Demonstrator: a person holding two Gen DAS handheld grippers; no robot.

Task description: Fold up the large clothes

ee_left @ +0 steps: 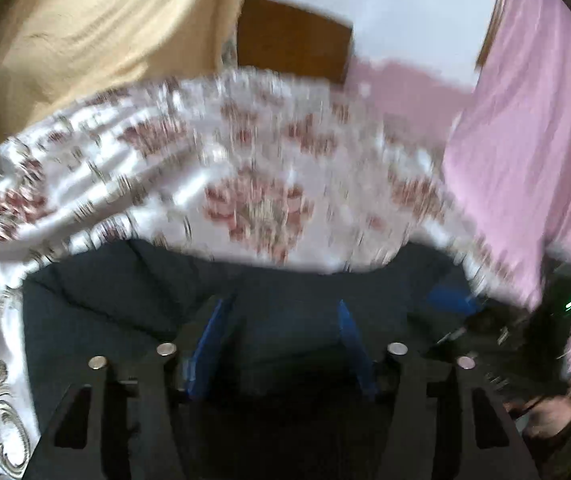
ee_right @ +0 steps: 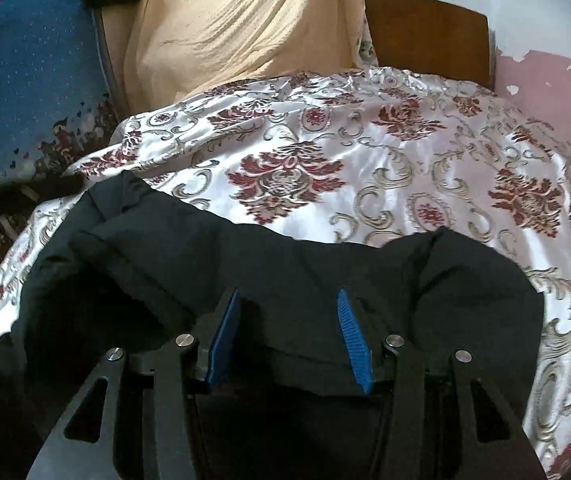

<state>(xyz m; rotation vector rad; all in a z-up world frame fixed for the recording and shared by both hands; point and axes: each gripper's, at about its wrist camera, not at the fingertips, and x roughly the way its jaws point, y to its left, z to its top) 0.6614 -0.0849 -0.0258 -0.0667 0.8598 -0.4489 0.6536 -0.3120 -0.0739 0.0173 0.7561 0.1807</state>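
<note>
Your left gripper (ee_left: pixel 283 332) hangs over the dark garment (ee_left: pixel 133 304), its blue pads (ee_left: pixel 209 348) spread apart with only flat cloth showing between them, nothing pinched. That view is badly smeared, so the finer detail of the fabric is lost. Your right gripper (ee_right: pixel 289 332) is spread too: both ribbed blue pads (ee_right: pixel 351 340) stand clear of the garment (ee_right: pixel 245 264), which passes under them without being gripped.

The garment lies bunched across the near side of the bed, on the shiny floral bedspread (ee_right: pixel 365 168), its far edge running in an uneven line from left to right. Beyond the bedspread a yellow cloth (ee_right: pixel 245 24) is draped at the back left, beside a brown headboard (ee_right: pixel 425 28). On your right, pink fabric (ee_left: pixel 533 128) fills the edge of the left view, and the other gripper (ee_left: pixel 497 332) shows dark beneath it.
</note>
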